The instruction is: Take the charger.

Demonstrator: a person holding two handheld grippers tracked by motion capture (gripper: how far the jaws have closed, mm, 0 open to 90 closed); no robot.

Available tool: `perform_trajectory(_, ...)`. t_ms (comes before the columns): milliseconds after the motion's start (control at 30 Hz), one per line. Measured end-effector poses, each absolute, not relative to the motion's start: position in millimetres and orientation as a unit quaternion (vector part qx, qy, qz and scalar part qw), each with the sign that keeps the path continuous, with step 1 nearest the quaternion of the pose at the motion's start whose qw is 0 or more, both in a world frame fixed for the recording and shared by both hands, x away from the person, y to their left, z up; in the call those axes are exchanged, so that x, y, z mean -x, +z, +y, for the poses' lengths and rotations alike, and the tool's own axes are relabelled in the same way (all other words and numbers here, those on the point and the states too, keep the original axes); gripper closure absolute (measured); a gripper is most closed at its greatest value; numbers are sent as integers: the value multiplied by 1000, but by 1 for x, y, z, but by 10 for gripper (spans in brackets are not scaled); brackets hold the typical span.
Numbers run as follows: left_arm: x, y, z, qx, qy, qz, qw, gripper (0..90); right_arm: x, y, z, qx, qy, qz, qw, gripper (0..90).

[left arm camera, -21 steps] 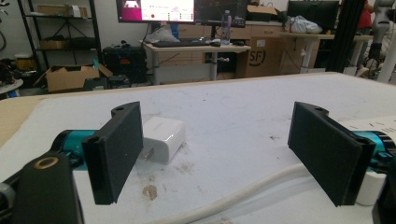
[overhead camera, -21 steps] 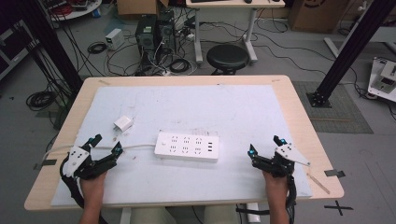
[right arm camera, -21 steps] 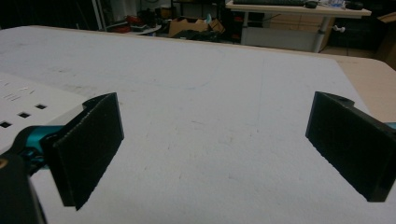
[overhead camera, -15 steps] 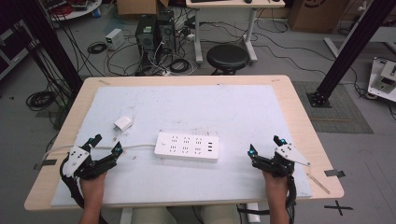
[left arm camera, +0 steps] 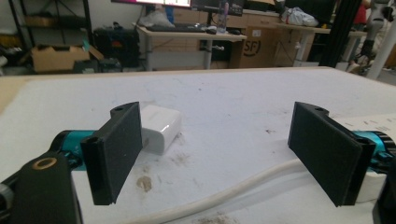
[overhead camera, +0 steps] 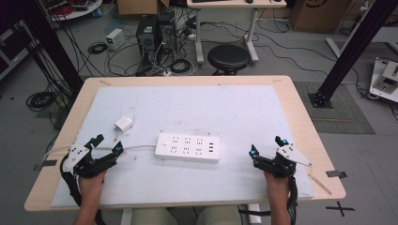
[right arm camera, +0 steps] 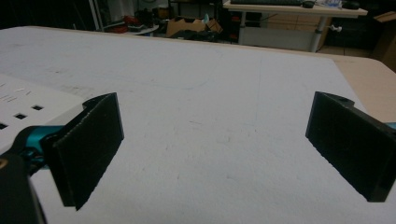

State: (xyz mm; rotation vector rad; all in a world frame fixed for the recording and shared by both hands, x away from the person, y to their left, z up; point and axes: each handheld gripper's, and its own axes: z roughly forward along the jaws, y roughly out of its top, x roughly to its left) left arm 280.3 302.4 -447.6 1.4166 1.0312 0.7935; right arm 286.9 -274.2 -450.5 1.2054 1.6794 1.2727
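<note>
Your left gripper point(overhead camera: 107, 144) and right gripper point(overhead camera: 266, 147) rest wide open and empty near the worktop's point(overhead camera: 197, 103) front corners, flanking the power strip point(overhead camera: 188, 147) and adapter point(overhead camera: 124, 123).

Before you: a table point(overhead camera: 300, 112) bearing a white mat point(overhead camera: 225, 108). On the mat lie a power strip point(overhead camera: 187, 146), its cord point(overhead camera: 136, 148) trailing left, and a small white charger point(overhead camera: 124, 123) well apart. Beyond the table stand a black stool point(overhead camera: 228, 57) and computer towers point(overhead camera: 155, 30).
</note>
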Motion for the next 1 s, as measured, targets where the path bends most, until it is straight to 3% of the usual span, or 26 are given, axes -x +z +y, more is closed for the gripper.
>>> perform_trajectory(600,-331,-361,304,-693,329,334,547,180,-288,-450,-273,-463,484,654,351,40)
perform_trajectory(1000,-373,-359,305,-721,309,338,520,180,-288,-450,-272,-465,481,655,349,40)
